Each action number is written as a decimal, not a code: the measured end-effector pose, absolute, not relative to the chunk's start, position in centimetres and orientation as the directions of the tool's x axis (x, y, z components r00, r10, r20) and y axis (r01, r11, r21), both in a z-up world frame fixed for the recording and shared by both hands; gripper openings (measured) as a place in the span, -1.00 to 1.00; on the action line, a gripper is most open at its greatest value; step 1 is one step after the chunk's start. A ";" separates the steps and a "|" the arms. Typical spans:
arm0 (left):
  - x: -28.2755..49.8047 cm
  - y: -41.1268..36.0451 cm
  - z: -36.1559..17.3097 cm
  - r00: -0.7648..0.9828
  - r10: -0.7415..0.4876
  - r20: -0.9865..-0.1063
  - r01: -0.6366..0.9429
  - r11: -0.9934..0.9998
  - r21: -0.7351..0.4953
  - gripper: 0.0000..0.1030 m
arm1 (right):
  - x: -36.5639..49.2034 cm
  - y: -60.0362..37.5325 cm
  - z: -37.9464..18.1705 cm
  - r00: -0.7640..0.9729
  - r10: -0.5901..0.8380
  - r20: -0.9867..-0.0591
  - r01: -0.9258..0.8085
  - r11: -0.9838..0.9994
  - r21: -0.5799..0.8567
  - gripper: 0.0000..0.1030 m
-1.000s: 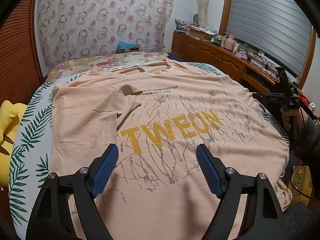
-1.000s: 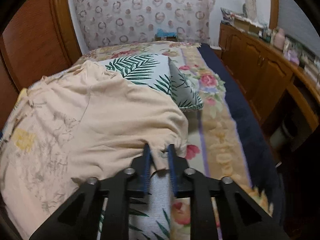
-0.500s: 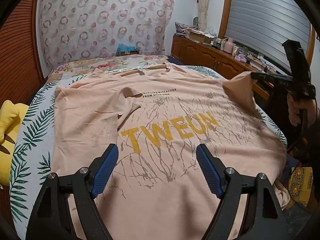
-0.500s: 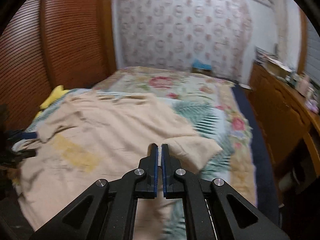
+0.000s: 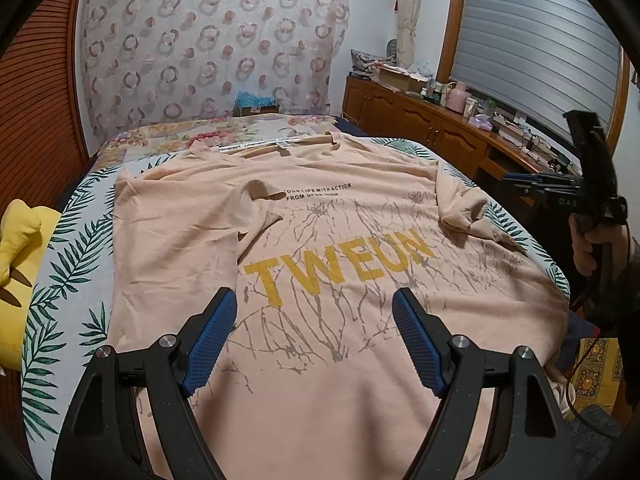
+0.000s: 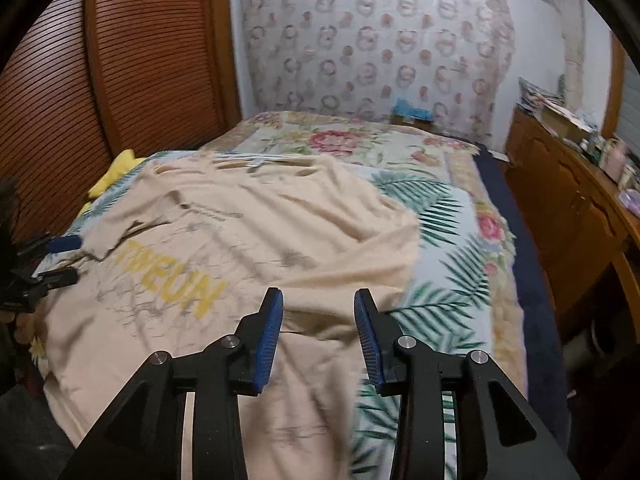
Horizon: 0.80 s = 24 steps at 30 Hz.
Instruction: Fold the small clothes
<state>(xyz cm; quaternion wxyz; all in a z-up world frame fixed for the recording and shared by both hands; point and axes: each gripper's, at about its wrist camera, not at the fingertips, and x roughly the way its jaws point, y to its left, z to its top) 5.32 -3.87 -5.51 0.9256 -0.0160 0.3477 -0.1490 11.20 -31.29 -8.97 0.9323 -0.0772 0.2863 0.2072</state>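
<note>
I see the peach cotton T-shirt with yellow letters (image 5: 320, 248) lying flat, print side up, on the bed with the leaf-print sheet (image 5: 60, 280), with its neck at the far end. My left tool (image 5: 314, 334) hangs over the bottom part of the shirt with its blue pads wide apart and nothing between them. My right tool (image 6: 319, 334) is at the right side of the shirt; its pads are opening now, they grip no cloth, and the shirt lies below them. The right sleeve (image 5: 460, 210) lies in a crumpled bump on the shirt, near the end of the yellow letters. I think the step now is folding the sleeves in. To do it well, I should pull that sleeve out smooth, lay it flat across the chest, and press it gently so it makes no lump. The left sleeve (image 5: 260, 216) looks already folded in, next to the small black words. The bottom hem hides under my left tool. The right wrist picture is blurry, so I cannot tell just where the sleeve edge ends.
</note>
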 end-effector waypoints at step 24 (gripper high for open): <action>4.6 -3.3 -5.8 0.716 -0.291 -0.634 0.255 0.955 -0.150 0.57 | 17.7 -26.5 -8.1 0.711 0.412 -0.570 -0.498 0.867 0.006 -0.94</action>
